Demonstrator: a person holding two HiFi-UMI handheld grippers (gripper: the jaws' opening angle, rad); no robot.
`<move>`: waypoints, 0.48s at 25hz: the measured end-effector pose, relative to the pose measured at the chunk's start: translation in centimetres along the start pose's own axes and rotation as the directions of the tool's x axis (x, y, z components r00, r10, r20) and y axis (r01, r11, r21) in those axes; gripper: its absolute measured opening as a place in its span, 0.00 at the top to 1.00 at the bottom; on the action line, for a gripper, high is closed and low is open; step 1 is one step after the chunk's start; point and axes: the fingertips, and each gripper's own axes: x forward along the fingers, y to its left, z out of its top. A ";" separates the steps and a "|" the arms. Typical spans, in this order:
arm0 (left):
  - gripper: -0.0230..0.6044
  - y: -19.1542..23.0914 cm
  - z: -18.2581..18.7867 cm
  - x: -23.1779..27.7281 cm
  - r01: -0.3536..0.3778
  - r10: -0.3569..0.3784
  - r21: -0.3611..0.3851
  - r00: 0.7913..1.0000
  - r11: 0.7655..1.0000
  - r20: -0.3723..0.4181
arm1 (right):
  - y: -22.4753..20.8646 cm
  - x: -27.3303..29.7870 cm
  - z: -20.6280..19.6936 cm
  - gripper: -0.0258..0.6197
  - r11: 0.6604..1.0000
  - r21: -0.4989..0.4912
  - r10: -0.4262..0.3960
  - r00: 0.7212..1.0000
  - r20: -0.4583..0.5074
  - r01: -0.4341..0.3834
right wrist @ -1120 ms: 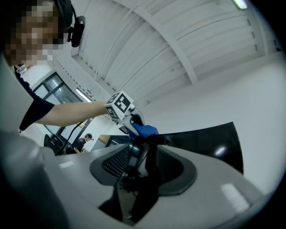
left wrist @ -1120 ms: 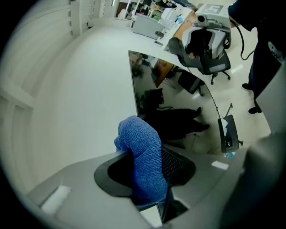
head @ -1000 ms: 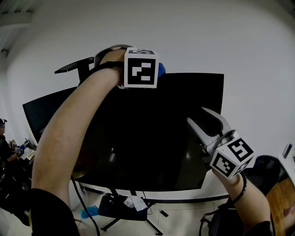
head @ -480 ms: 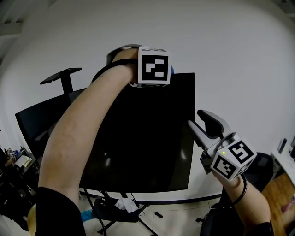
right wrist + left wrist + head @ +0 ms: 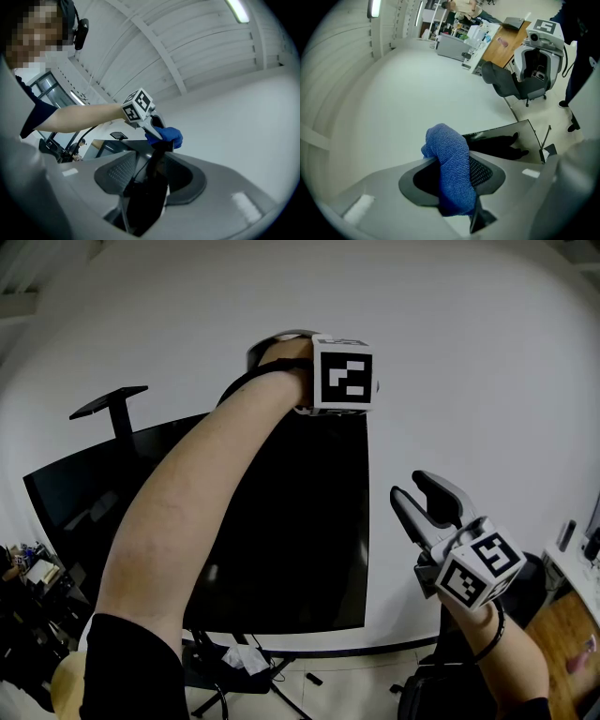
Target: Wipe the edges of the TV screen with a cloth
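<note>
Item 1. Left gripper (image 5: pixel 152 125): held high at the end of a bare forearm (image 5: pixel 187 502), marker cube (image 5: pixel 342 374) facing the head view. Jaws clamped on a blue cloth (image 5: pixel 449 164), gripped across its middle, with a rounded fold bulging out past the tips.

Item 2. Blue cloth: knitted texture, bunched, placed at the upper right corner of the TV (image 5: pixel 291 521), on its top edge. Only a sliver visible in the head view, beside the cube.

Item 3. TV: large black screen, unlit, upright on a stand before a white wall (image 5: pixel 487 352). Upper right corner visible just below the cloth in the left gripper view.

Item 4. Right gripper (image 5: pixel 424 500): lower, to the right of the TV's right edge and apart from it, pointed upward. Jaws spread, nothing clamped. TV's right edge seen edge-on, in line with the gap, in the right gripper view.

Item 5. Second dark screen (image 5: pixel 70 493): left of the forearm, partly hidden behind it.

Item 6. Surroundings: grey office chair (image 5: pixel 513 84) and wooden table (image 5: pixel 511 40) on the far floor, well apart from the TV.
</note>
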 end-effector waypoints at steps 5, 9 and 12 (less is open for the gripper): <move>0.73 1.2 1.8 0.3 -0.057 0.062 -0.048 0.993 0.997 0.100 | -0.4 -0.3 -0.2 0.65 0.999 0.009 -0.032 0.999 -0.008 0.032; 0.73 1.5 8.5 -1.0 -0.149 0.166 -0.088 0.954 0.985 0.251 | -2.6 -4.5 -0.7 0.65 0.998 0.022 -0.050 0.999 -0.001 0.050; 0.73 -0.3 12.4 -3.3 -0.113 0.179 -0.175 0.884 0.978 0.433 | -2.9 -6.6 -1.9 0.65 0.996 0.060 -0.070 0.998 -0.001 0.070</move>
